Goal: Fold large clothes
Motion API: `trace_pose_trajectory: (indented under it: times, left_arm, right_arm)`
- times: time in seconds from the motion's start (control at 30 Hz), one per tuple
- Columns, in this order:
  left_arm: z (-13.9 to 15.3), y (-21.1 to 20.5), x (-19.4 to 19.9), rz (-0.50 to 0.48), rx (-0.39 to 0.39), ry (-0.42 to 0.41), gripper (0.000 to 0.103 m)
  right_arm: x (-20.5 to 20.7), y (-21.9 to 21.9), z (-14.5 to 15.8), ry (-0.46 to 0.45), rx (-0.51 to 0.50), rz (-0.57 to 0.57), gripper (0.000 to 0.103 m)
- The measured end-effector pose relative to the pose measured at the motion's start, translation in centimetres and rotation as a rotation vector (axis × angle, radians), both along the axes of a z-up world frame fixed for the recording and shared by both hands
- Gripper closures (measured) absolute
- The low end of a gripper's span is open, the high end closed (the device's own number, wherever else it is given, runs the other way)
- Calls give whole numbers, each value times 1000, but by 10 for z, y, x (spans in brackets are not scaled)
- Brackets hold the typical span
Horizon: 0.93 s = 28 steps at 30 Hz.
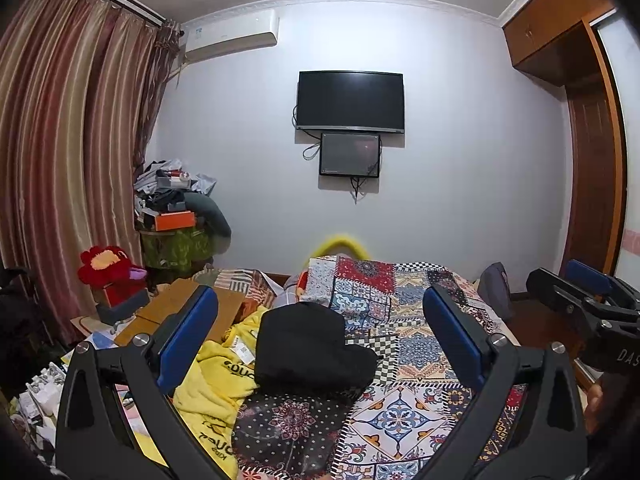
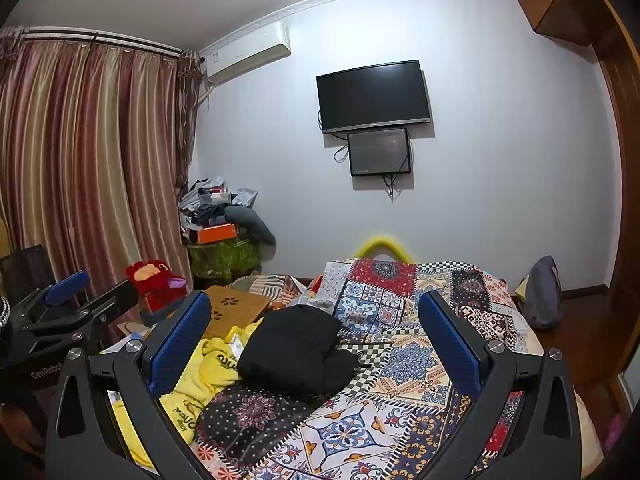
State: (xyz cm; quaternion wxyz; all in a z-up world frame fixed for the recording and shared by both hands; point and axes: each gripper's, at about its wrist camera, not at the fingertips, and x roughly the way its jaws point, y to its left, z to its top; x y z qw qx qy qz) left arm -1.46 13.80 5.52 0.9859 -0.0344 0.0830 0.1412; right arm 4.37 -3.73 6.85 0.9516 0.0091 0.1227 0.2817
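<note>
A black garment (image 1: 308, 348) lies folded in a compact bundle on the patchwork bedspread (image 1: 404, 304); it also shows in the right wrist view (image 2: 294, 350). A yellow garment (image 1: 212, 392) with black lettering lies crumpled to its left, also in the right wrist view (image 2: 200, 384). My left gripper (image 1: 320, 332) is open and empty, held above the bed in front of the black bundle. My right gripper (image 2: 314, 340) is open and empty, likewise raised over the bed. Each gripper shows at the edge of the other's view: the right (image 1: 576, 296), the left (image 2: 80, 296).
A brown lap desk (image 2: 236, 308) and a red plush toy (image 1: 108, 270) sit on the bed's left. A cluttered pile (image 1: 176, 216) stands in the corner by the curtains (image 1: 72, 152). A TV (image 1: 350, 102) hangs on the wall. A grey bag (image 2: 542, 294) stands right.
</note>
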Motion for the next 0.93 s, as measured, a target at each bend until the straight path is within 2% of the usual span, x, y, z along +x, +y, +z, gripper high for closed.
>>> trace_pose_trajectory:
  times: [0.93]
  left_arm:
    - [-5,0,8,-46,2,32,0]
  right_arm:
    - [5,-4,-4,32,12,-23,0]
